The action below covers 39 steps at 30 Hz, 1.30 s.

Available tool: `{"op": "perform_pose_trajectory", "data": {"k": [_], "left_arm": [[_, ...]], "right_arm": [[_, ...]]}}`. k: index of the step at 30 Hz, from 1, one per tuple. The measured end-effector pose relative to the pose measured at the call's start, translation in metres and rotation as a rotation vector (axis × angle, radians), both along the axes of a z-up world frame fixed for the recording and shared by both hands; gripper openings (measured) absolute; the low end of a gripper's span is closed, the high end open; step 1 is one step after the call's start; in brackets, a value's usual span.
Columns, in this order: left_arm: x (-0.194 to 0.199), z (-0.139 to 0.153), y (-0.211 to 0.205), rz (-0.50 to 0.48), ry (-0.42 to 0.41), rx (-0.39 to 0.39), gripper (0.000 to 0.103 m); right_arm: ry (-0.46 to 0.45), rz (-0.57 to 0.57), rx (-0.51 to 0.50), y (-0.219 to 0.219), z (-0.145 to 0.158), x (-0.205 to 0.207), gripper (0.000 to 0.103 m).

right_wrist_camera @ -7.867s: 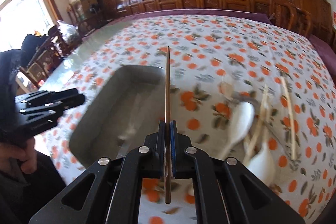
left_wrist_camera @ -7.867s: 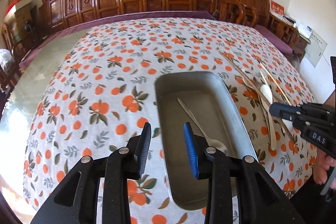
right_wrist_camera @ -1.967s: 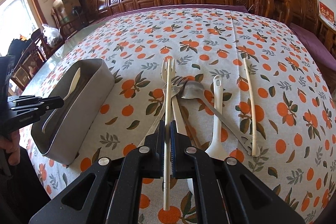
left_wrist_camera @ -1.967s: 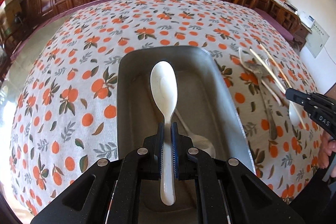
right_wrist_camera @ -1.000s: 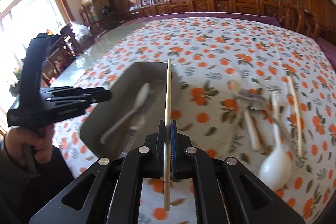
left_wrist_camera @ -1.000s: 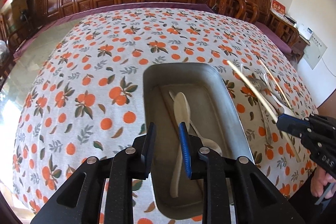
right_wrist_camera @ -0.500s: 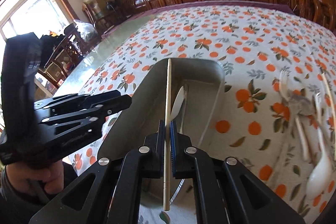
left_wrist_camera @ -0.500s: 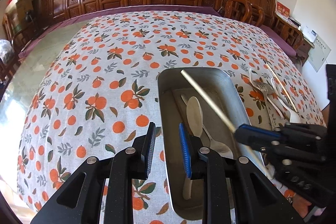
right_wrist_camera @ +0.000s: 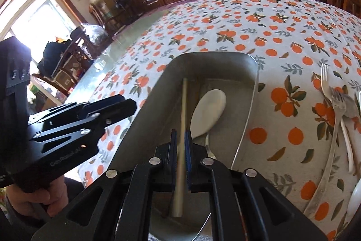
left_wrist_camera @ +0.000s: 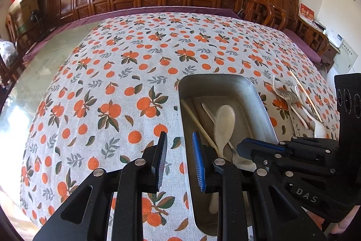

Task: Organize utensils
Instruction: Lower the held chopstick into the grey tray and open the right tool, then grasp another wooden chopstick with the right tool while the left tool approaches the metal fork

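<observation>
While just easing the right tongs (right_wrist_camera: 180,132) open, barely apart, with the chopstick (right_wrist_camera: 183,103) loose between the pads and lying in the tray (right_wrist_camera: 255,67) along its left wall, risk dragging or flipping that stick out again by lifting off tilted or too early. Risk also bumping the left tongs (left_wrist_camera: 179,137), released and empty, hovering close by over the tray's left rim. Counted in the tray: one chopstick, one white spoon (left_wrist_camera: 223,121), one metal spoon (left_wrist_camera: 240,160); counted on the tabletop (left_wrist_camera: 135,60): two forks (right_wrist_camera: 325,73), one more chopstick, one more of each spoon.
</observation>
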<state>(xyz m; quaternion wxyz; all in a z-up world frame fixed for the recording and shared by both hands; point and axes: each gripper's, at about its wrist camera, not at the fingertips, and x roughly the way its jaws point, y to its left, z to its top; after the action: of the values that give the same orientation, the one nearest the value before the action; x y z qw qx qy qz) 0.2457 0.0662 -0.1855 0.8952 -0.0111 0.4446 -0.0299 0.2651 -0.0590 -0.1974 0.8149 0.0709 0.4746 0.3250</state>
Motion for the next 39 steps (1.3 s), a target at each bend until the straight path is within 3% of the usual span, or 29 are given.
{"op": "perform_pose_trajectory", "data": {"k": [10,16,22,29,34,39], "left_arm": [[-0.004,0.005,-0.018,-0.046,-0.019,-0.032,0.023],[-0.008,0.008,-0.040,-0.093,-0.032,-0.048,0.035],[-0.010,0.008,-0.056,-0.125,-0.034,-0.047,0.050],[-0.012,0.013,-0.077,-0.157,-0.040,-0.045,0.050],[-0.016,0.014,-0.100,-0.197,-0.049,-0.007,0.050],[-0.016,0.009,-0.125,-0.247,-0.024,0.004,0.050]], "right_arm": [[-0.145,-0.033,-0.080,-0.057,0.042,-0.007,0.010],[-0.219,-0.083,-0.187,-0.110,0.054,-0.003,0.010],[-0.246,-0.178,-0.265,-0.167,0.045,0.007,0.010],[-0.226,-0.272,-0.256,-0.205,0.024,0.020,0.010],[-0.199,-0.289,-0.285,-0.221,0.009,0.026,0.025],[-0.196,-0.323,-0.329,-0.242,-0.002,0.035,0.026]]}}
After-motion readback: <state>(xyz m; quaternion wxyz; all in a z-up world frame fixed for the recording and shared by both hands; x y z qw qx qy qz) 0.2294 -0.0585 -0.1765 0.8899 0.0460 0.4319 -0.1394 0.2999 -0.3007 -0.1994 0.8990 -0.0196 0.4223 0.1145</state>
